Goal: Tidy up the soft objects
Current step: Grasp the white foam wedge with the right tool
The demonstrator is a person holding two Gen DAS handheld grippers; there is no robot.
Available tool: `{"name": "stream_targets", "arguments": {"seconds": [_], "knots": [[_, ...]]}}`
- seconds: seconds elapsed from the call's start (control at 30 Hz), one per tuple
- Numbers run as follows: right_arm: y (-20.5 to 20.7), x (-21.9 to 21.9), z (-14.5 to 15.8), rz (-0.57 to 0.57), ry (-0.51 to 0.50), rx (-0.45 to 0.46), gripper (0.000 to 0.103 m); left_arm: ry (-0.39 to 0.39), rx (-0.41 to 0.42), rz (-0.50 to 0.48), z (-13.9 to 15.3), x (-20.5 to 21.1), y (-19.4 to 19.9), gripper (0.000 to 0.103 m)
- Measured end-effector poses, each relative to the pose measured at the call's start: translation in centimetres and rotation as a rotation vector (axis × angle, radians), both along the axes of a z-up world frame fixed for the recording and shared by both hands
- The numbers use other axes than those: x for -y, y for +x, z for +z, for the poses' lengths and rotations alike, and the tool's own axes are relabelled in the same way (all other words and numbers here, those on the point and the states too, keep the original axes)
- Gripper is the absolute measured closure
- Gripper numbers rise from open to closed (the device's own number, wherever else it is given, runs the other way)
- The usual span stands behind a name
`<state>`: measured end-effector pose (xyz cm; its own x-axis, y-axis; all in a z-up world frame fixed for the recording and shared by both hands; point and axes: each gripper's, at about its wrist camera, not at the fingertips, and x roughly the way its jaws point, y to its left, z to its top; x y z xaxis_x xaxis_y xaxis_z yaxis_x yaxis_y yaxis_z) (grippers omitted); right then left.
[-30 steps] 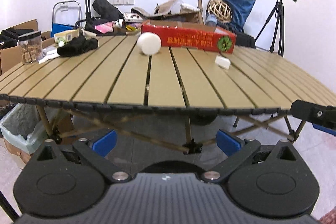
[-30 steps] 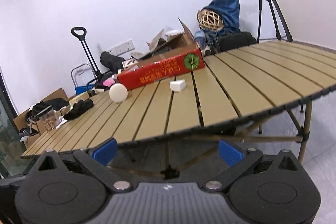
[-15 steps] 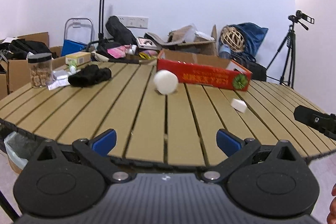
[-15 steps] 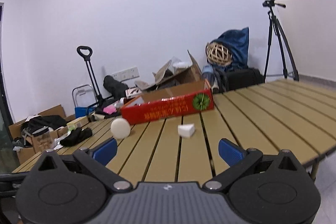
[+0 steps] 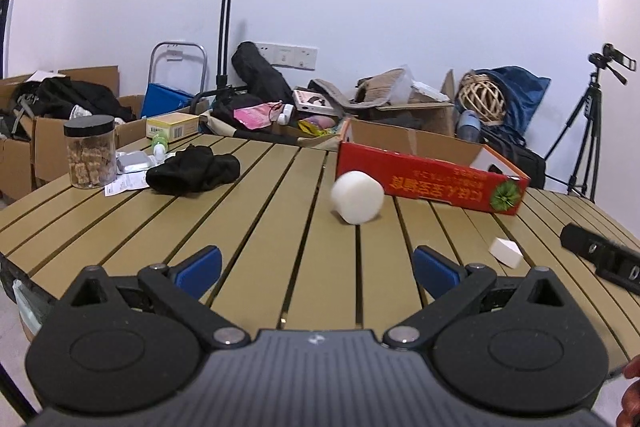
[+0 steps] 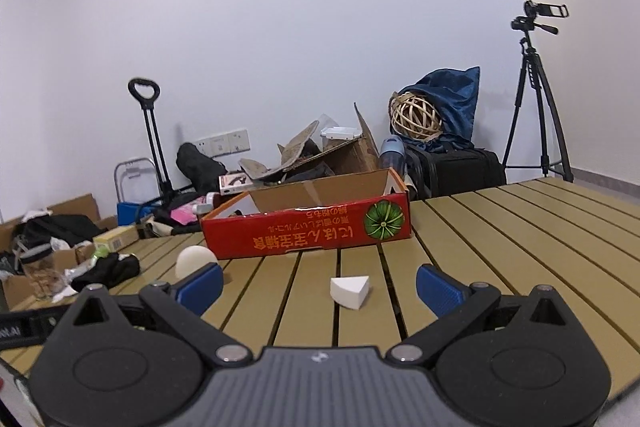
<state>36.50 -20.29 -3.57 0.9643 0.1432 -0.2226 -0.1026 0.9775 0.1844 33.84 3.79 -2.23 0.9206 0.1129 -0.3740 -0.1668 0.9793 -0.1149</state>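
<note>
Left gripper [image 5: 316, 263] and right gripper [image 6: 318, 285] both spread wide and empty, above the near edge of the slatted tan wooden table [image 5: 260, 211]. Round white foam sponge [image 5: 357, 197] just in front of the open red cardboard box [image 5: 432, 181], touching or nearly so. Small white wedge-shaped sponge [image 6: 350, 291] further in front of the box, apart from it, between the right fingers in the right wrist view. Crumpled black cloth [image 5: 194, 169] well to the left of the box, beside a clear jar with black lid [image 5: 90, 151]. Nothing between grippers and sponges.
</note>
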Motion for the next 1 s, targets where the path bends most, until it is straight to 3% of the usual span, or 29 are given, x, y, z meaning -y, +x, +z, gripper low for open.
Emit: {"name": "stream_targets", "arguments": {"seconds": [0.3, 0.57, 0.73, 1.0], "knots": [[6.0, -1.4, -0.8, -0.005, -0.069, -0.076, 0.003, 0.004, -0.021, 0.035, -0.3, -1.2, 4.1, 0.0], [11.4, -1.6, -1.9, 0.001, -0.077, -0.2, 0.019, -0.005, -0.053, 0.033, -1.1, -1.7, 6.1, 0.0], [14.0, -0.8, -2.9, 0.051, 0.011, -0.337, 0.038, 0.023, -0.064, 0.025, -1.6, -1.3, 7.0, 0.0], [15.3, 0.2, -3.2, -0.002, 0.035, -0.368, 0.039, 0.019, -0.079, 0.012, -1.9, -0.9, 7.6, 0.0]]}}
